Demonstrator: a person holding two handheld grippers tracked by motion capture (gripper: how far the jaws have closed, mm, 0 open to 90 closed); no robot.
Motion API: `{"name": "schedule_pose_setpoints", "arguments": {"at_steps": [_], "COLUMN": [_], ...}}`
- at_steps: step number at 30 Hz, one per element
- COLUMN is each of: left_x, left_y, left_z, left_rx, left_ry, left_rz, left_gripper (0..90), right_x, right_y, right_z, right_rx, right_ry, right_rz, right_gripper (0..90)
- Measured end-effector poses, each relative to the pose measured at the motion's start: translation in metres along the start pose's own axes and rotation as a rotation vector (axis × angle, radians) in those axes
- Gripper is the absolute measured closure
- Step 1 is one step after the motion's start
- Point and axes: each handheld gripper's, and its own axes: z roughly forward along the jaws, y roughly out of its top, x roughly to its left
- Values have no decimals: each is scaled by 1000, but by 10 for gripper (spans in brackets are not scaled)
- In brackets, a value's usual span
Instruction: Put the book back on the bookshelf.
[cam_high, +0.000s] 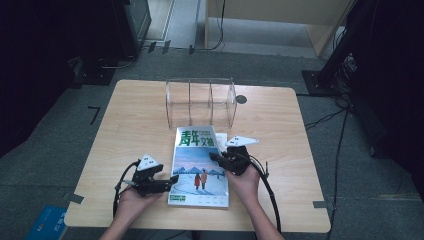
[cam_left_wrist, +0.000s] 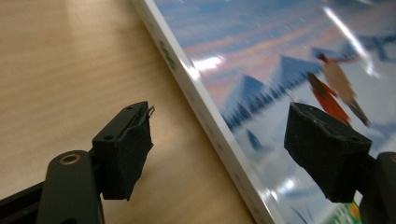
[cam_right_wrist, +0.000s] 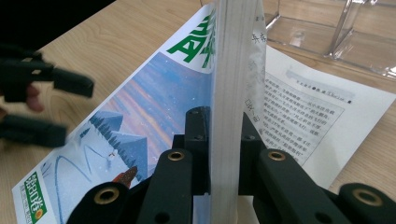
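A magazine (cam_high: 197, 165) with a snowy cover and a green title lies near the front of the wooden table (cam_high: 135, 115). My right gripper (cam_high: 216, 157) is shut on its right edge and has raised the cover and a thick block of pages (cam_right_wrist: 226, 70). A printed page (cam_right_wrist: 303, 116) lies flat underneath. At the magazine's lower left corner my left gripper (cam_high: 170, 182) is open. In the left gripper view its jaws (cam_left_wrist: 224, 140) straddle the magazine's edge (cam_left_wrist: 280, 60), one pad over bare wood, the other over the cover. The right gripper view shows the left gripper (cam_right_wrist: 42, 107) at the far left.
A clear acrylic file holder (cam_high: 200, 100) with dividers stands behind the magazine at the table's far middle. A small dark disc (cam_high: 241, 99) lies beside it. A blue book (cam_high: 47, 222) lies on the floor at the lower left. Cables run along the floor at the right.
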Motion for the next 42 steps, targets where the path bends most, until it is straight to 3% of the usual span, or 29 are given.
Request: {"name": "schedule_pose_setpoints", "arguments": {"at_steps": [3,8,10,14,17,19,20,24,25,26,27,28,29,30,32,34,37,39,42], "left_x": [5,16,22,25,24,23,24,26,27,30,36,36,36,31,27,21,13,12,6], "left_y": [10,29,36,44,50,54,53,53,54,54,54,54,53,55,57,62,69,70,73], "left_z": [8,28,33,43,51,55,59,63,63,61,58,58,56,53,49,45,37,35,22], "left_rx": [7,30,34,33,38,48,42,40,40,30,3,3,-13,-45,-65,-67,-77,-89,-154], "left_ry": [9,-21,-58,-176,-239,-261,-284,-303,-315,-327,-400,-400,-444,-424,-420,-412,-392,-393,-379], "left_rz": [-15,-34,-57,-24,-28,-58,-105,-146,-166,-193,-277,-277,-305,-265,-225,-195,-119,-115,-56], "left_gripper": [234,196,192,179,163,135,138,158,219,219,354,467,467,513,555,591,627,647,670], "right_x": [1,4,6,9,15,17,17,15,14,14,13,13,12,11,9,8,7,7,9], "right_y": [-1,0,0,1,1,1,1,-1,-2,-2,-4,-4,-4,-4,-3,-3,-4,-4,-3], "right_z": [-2,-8,-11,-13,-15,-16,-16,-16,-17,-17,-19,-19,-20,-21,-24,-26,-30,-31,-36], "right_rx": [-10,-31,-43,-61,-83,-93,-94,-99,-108,-108,-123,-123,-136,-148,-159,-163,-175,-184,-231], "right_ry": [1,2,-2,12,19,26,30,35,42,42,41,41,43,48,47,47,47,48,57], "right_rz": [0,-29,-52,-83,-113,-127,-131,-128,-126,-126,-126,-126,-120,-117,-112,-113,-128,-128,-133], "right_gripper": [815,815,815,816,816,816,816,816,816,816,817,817,817,817,816,816,816,815,814]}}
